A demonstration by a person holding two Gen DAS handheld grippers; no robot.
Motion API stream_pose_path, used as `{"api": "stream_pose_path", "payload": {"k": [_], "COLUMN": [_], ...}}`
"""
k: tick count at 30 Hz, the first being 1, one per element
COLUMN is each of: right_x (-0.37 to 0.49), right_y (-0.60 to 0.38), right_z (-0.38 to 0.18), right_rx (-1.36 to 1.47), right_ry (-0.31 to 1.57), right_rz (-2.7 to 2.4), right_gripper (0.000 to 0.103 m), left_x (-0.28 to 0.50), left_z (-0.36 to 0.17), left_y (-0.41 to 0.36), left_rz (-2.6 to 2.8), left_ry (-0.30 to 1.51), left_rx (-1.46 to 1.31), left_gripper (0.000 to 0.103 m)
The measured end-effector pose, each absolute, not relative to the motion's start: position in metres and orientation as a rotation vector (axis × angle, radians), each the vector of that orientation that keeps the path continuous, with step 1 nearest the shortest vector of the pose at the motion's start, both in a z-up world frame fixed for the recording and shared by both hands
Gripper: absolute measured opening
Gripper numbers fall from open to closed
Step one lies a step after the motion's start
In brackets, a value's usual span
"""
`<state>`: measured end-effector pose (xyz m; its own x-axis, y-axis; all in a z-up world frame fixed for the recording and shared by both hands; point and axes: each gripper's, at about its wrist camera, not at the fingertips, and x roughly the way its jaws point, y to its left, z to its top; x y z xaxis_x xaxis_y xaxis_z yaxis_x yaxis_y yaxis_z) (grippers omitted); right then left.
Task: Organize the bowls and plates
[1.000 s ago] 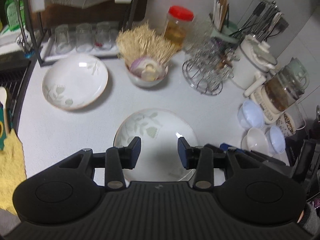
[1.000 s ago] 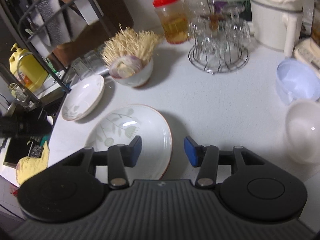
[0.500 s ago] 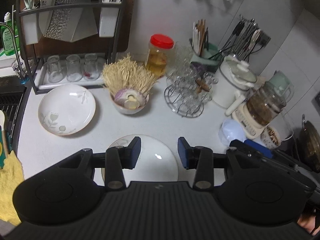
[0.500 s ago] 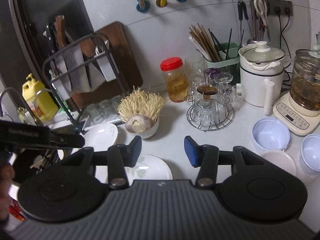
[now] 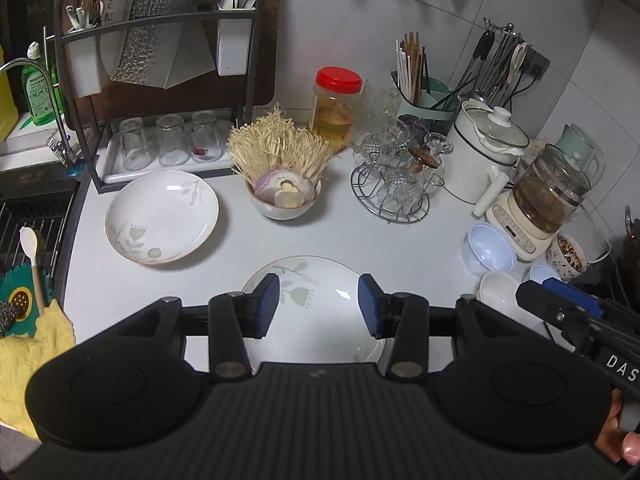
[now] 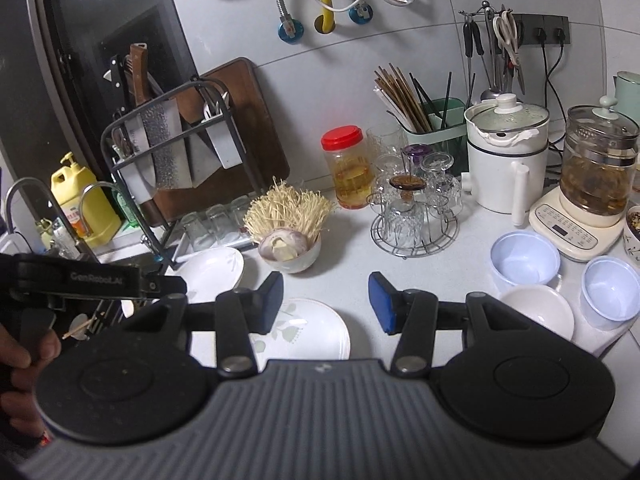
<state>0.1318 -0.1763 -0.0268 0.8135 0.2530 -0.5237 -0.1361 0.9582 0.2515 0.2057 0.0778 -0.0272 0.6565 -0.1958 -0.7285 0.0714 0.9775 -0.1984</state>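
Left to right: far-left plate point(image 5: 162, 216) by rack; near-centre plate point(image 5: 316, 308) under left gripper point(image 5: 319, 306), jaws spread, holding nothing; right gripper point(image 6: 326, 302) likewise; bowls point(image 6: 536, 310) grouped right, prob. awaiting stacking.

A home kitchen, apparently: sink faucet point(image 6: 24, 196), knife rack point(image 5: 160, 52), chopstick holder point(image 6: 432, 120) and kettle point(image 6: 596, 172) crowd the counter point(image 5: 360, 236).

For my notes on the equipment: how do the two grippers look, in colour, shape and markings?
Both match. The left gripper and right gripper have black arms ending in blue pads, silver pivot bolts, a ribbed dark grey body and two round black housings. From the side, one carries the white letters "DAS", the other "GenRobot.AI". Bare fingers hold the handles; no sleeves or cables show.
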Motion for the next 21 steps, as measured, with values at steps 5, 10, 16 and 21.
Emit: {"api": "stream_pose_path", "payload": {"k": [5,10,16,21], "right_x": [0.125,0.117,0.115,0.116], "right_y": [-0.177,-0.182,-0.183,-0.187], "right_z": [-0.033,-0.040,-0.045,-0.045], "right_rx": [0.226,0.239,0.220,0.240], "right_ry": [0.604,0.617,0.621,0.608], "right_rz": [0.225,0.237,0.268,0.298], "right_gripper": [0.051,0.051,0.051,0.051], "left_x": [0.195,0.184,0.171,0.165], "left_z": [-0.035,-0.038,-0.045,-0.055], "left_y": [0.073,0.072,0.072,0.080], "left_rz": [-0.141,-0.131,-0.066,-0.013], "left_ry": [0.865,0.873,0.870,0.878], "left_rx": [-0.156,-0.145,-0.162,-0.185], "left_gripper": [0.050,0.050,0.050,0.050]}}
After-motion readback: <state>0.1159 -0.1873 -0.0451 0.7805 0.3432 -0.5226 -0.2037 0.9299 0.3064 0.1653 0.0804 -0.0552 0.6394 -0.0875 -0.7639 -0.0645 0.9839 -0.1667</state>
